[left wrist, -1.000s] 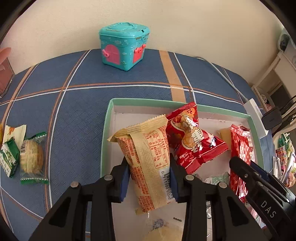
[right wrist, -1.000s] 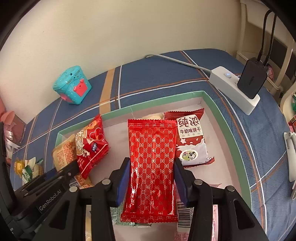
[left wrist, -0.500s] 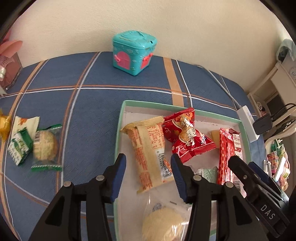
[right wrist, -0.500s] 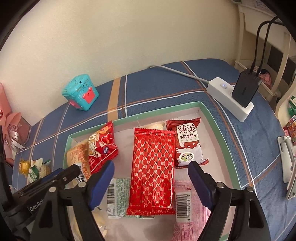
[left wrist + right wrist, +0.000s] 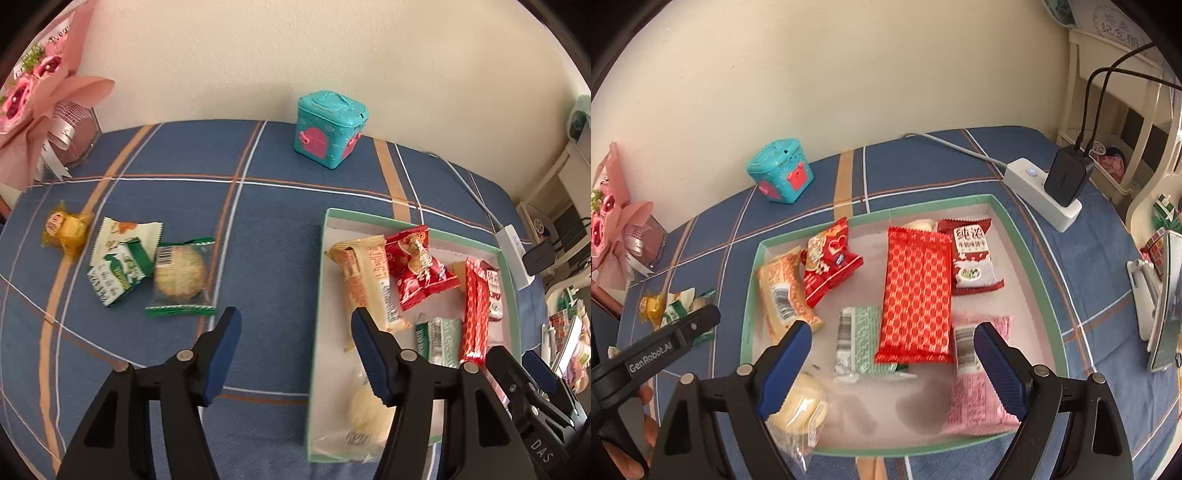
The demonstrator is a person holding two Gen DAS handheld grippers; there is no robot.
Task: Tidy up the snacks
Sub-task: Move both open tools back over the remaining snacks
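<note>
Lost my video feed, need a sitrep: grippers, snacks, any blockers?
Left gripper and right gripper opening, both empty. Beige packet and red wafer pack lie in tray. Round cookie outside tray. Nothing blocking.

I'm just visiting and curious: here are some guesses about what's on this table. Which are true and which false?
1. The big red packet lies inside the green-rimmed tray. True.
2. The right gripper is squeezing that red packet. False: its jaws are opening, with nothing pressed between them.
3. Some snacks are outside the tray. True: the round biscuit lies on the blue cloth.
4. The teal toy box sits in the tray. False: it stands on the cloth near the wall.
5. The left gripper holds nothing. True.
</note>
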